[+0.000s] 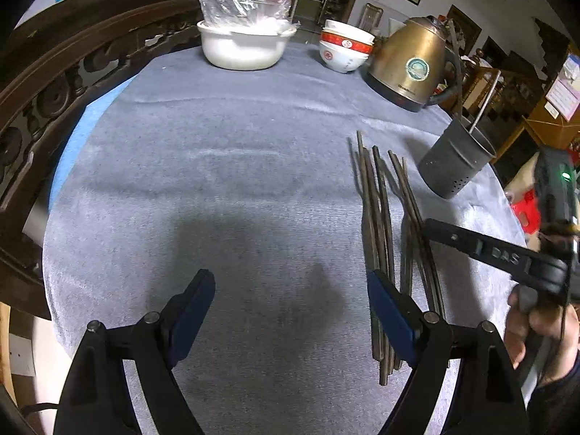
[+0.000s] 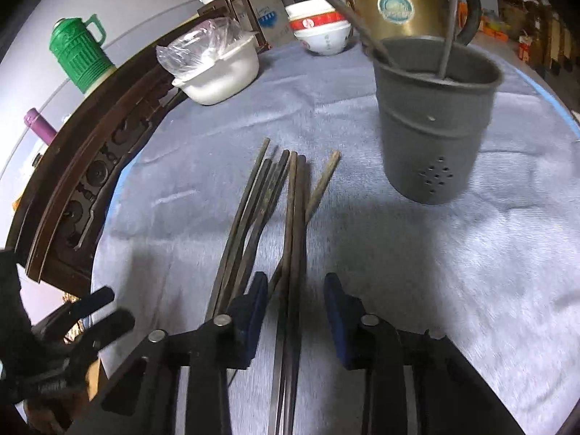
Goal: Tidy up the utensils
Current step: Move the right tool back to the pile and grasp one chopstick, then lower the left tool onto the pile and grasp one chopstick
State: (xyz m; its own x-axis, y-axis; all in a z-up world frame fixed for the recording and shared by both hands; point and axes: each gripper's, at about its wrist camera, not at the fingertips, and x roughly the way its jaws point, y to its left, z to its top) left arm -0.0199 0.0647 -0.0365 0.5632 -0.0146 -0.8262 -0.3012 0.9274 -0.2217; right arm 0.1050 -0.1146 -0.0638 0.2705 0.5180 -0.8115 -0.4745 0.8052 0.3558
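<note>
Right wrist view showed your right gripper spread astride several chopsticks, left gripper spread idle; closing risked dragging neighbours toward the holder

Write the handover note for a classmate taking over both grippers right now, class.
Left gripper: open, empty, over bare cloth, left of the chopsticks.
Right gripper: open, its fingers either side of some of the chopsticks, not closed on them.
Holder: upright on the table beyond the pile, with a couple of thin sticks already in it.
Done: little, at most those sticks.
Left: grip the chopsticks and stand them in the holder.
</note>
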